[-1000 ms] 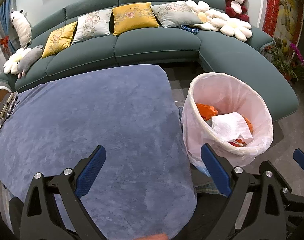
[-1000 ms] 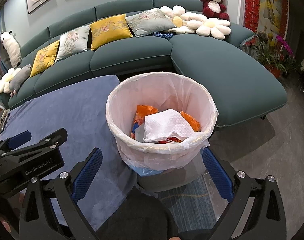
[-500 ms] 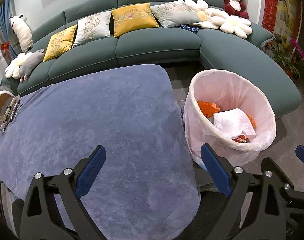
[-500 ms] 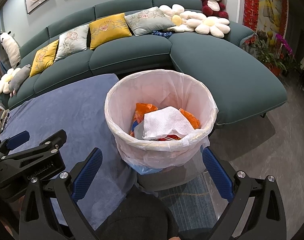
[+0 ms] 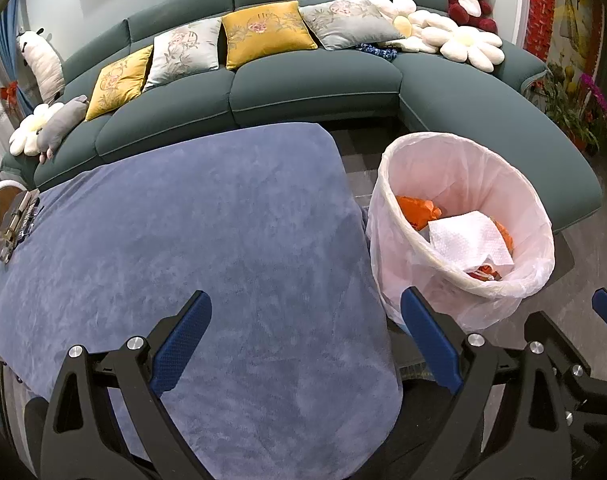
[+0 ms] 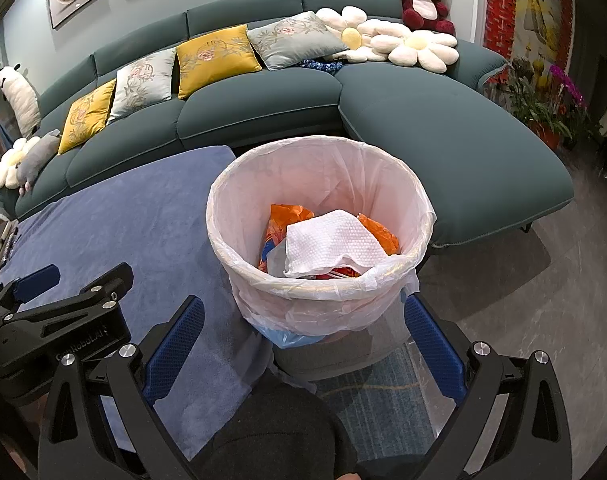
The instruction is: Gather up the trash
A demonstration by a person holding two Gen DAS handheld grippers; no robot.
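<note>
From your left wrist, your left hand-held gripper (image 5: 305, 330) spreads wide and holds nothing over the blue-covered table (image 5: 183, 240); the lined trash bin (image 5: 463, 236) stands just beside the table's right edge, a white paper towel (image 5: 469, 240) on top inside.

From your right wrist, your right hand-held gripper (image 6: 303, 338) gapes wide, empty, above the bin (image 6: 321, 292), the towel (image 6: 333, 242) lying over orange wrappers (image 6: 287, 216).

The white paper towel (image 6: 332, 245) covers most of the orange wrappers (image 6: 287, 216) inside the bin (image 6: 263, 292). At the desk's (image 5: 183, 240) left edge, a small clear object (image 5: 13, 228) is too indistinct to identify.
</note>
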